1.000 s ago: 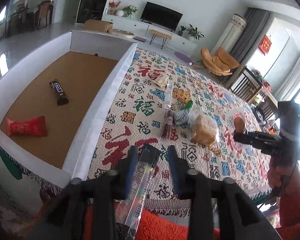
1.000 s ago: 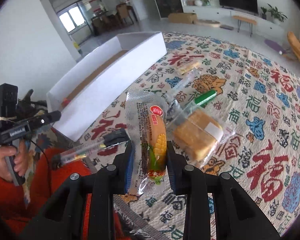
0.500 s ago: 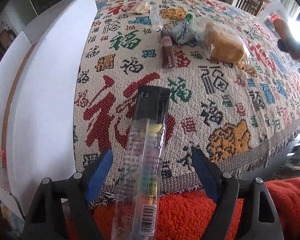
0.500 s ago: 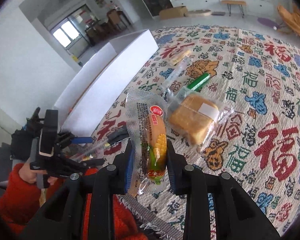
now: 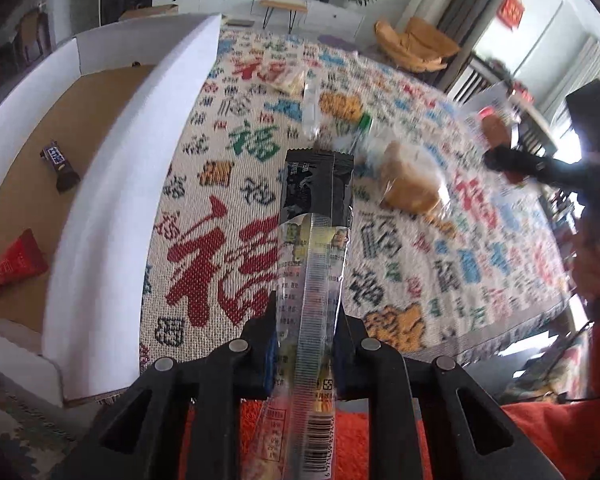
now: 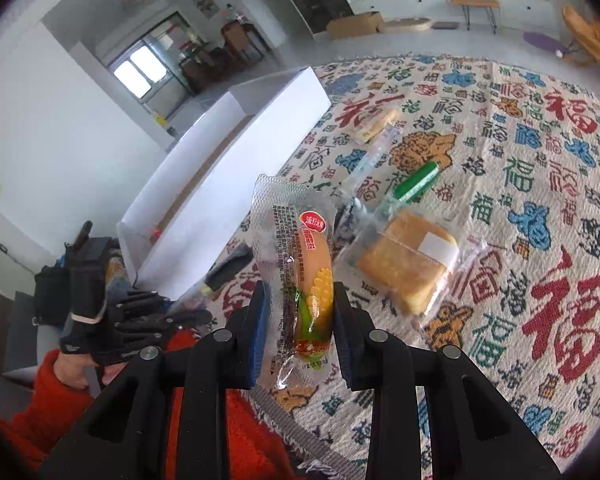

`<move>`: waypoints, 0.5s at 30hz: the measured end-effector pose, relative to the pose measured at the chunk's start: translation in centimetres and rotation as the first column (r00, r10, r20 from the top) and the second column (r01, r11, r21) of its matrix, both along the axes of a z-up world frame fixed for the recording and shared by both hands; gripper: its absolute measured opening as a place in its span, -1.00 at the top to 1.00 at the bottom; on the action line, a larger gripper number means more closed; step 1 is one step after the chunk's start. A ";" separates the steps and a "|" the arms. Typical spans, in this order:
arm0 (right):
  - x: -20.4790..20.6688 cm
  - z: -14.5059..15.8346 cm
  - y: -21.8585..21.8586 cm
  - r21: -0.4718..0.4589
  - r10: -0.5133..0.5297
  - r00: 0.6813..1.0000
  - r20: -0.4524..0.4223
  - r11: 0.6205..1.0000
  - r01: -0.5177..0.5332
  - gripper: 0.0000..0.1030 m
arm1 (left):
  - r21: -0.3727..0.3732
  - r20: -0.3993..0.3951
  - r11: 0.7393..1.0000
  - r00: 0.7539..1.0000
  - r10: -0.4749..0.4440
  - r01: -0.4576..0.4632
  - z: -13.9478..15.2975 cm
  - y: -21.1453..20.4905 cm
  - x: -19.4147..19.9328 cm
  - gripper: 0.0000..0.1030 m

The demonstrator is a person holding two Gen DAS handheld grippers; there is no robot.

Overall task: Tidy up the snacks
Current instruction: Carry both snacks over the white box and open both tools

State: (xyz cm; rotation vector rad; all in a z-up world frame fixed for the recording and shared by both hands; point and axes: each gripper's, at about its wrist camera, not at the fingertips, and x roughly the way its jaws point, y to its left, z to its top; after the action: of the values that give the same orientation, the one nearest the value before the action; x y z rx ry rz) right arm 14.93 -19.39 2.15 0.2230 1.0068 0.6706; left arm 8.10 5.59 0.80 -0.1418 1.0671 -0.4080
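My left gripper [image 5: 306, 320] is shut on a long clear snack packet with a black top [image 5: 314, 240], held above the near edge of the patterned tablecloth [image 5: 228, 264]. My right gripper [image 6: 298, 312] is shut on a corn sausage packet [image 6: 306, 264], held upright over the cloth. The white box [image 5: 112, 184] with a brown floor stands to the left; a dark chocolate bar [image 5: 60, 166] and a red packet [image 5: 10, 266] lie in it. The box also shows in the right wrist view [image 6: 236, 176].
On the cloth lie a wrapped bread slice [image 6: 408, 260], a green-capped tube [image 6: 416, 182], a clear packet [image 6: 374, 152] and a yellow biscuit pack [image 6: 374, 124]. The left gripper and hand show at the left of the right wrist view [image 6: 112, 320]. A red sleeve lies below both grippers.
My left gripper was shut on the long packet, opened wide half a second ago, and is shut on it again now, raised toward the box. My right gripper kept hold of the sausage.
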 end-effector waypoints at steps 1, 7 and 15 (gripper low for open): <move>0.6 0.3 0.8 -0.008 0.009 1.000 0.007 1.000 -0.009 0.40 | -0.030 0.023 0.999 1.000 0.022 -0.021 1.3 1.1 -0.1 0.61; 4.6 4.4 9.4 0.078 0.130 0.991 0.038 0.988 -0.133 0.40 | -0.035 0.108 0.967 0.961 0.253 -0.251 6.5 10.9 2.6 0.61; 6.6 7.0 25.3 0.139 0.282 0.957 0.071 0.947 -0.289 0.22 | 0.097 0.197 0.827 0.825 0.530 -0.554 6.3 20.4 5.1 -0.02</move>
State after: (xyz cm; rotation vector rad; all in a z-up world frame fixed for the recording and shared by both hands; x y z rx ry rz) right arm 21.56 5.88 9.15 0.1905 0.9504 1.0132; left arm 13.21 26.00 7.12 -0.2668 0.8443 0.1811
